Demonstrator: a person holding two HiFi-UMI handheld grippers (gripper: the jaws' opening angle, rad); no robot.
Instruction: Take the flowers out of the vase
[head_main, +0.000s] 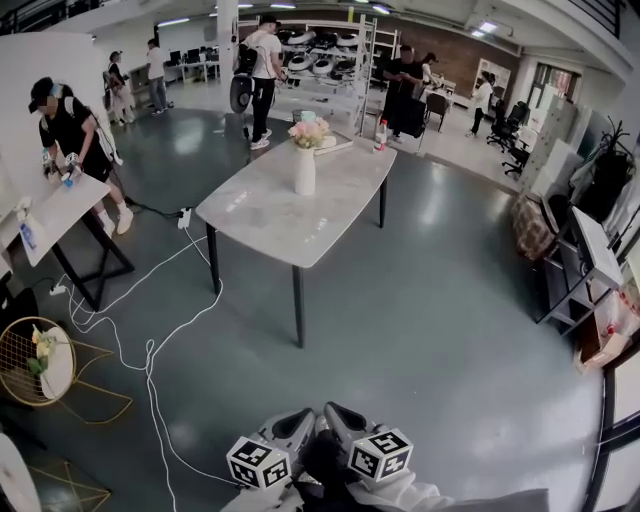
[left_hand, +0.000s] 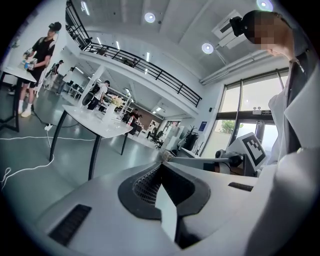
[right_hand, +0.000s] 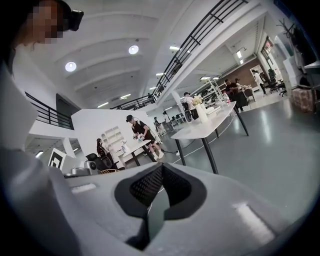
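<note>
pale pink and cream flowers (head_main: 308, 131) stand bunched in a slim white vase (head_main: 305, 171) near the far end of the marble worktop (head_main: 270, 215). left tongs (left_hand: 162, 162) and right tongs (right_hand: 161, 165) are pressed together, empty, well apart from it.

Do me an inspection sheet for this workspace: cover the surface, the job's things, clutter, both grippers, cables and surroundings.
Surface: pale table, mostly bare.
Job's things: white vase upright on the table, pink flowers in it, not yet taken out.
Clutter: bottle and a flat item near the far edge.
Grippers: left hand-held gripper and right hand-held gripper both shut, empty, well short of the table.
Cables: white cable trailing over the floor left of the table.
Surroundings: person at a side table; shelving rack behind.
</note>
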